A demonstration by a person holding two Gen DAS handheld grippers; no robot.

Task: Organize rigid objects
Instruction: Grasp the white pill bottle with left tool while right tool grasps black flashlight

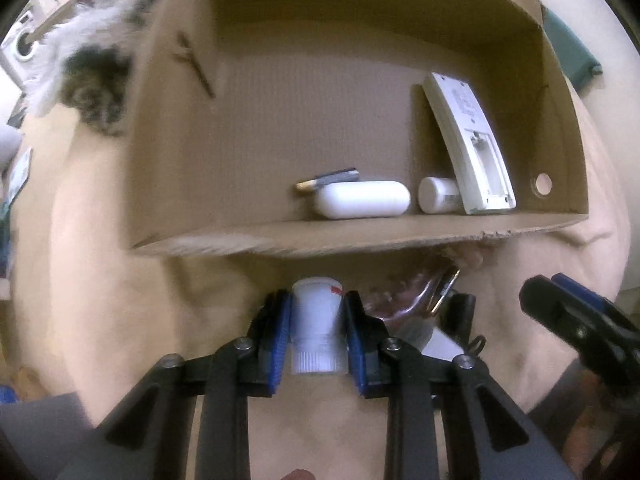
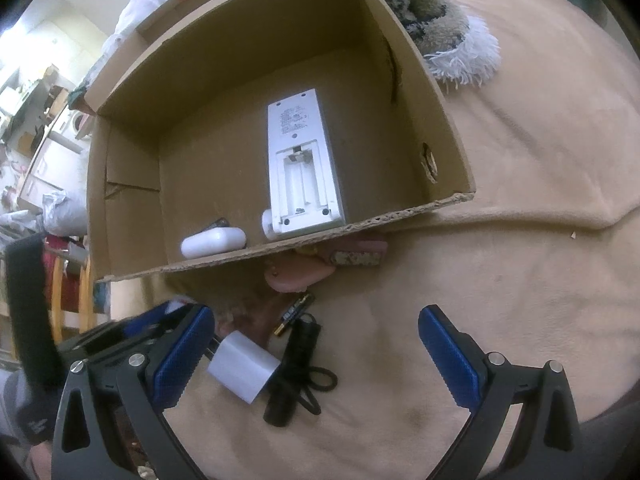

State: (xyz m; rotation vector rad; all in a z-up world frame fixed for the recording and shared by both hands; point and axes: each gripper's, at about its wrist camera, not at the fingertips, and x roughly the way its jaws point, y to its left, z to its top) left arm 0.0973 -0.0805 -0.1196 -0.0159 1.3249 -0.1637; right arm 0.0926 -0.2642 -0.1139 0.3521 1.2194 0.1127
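Observation:
My left gripper (image 1: 317,330) is shut on a small white bottle (image 1: 318,320), just in front of the near wall of an open cardboard box (image 1: 360,236). Inside the box lie a white remote (image 1: 468,144), back side up with its battery bay open, a white oblong case (image 1: 362,199), a small white bottle (image 1: 436,195) and a battery (image 1: 326,179). My right gripper (image 2: 316,356) is open over a white charger plug (image 2: 242,366), a black flashlight (image 2: 292,372) and a battery (image 2: 294,312) on the beige blanket. The box (image 2: 280,250) and remote (image 2: 300,168) also show in the right wrist view.
A pink object (image 2: 298,276) and a patterned case (image 2: 356,256) lie against the box's near wall. A shaggy grey-white rug (image 2: 440,32) lies beyond the box. The beige blanket (image 2: 520,280) covers the surface. The right gripper (image 1: 580,320) shows at the left wrist view's right edge.

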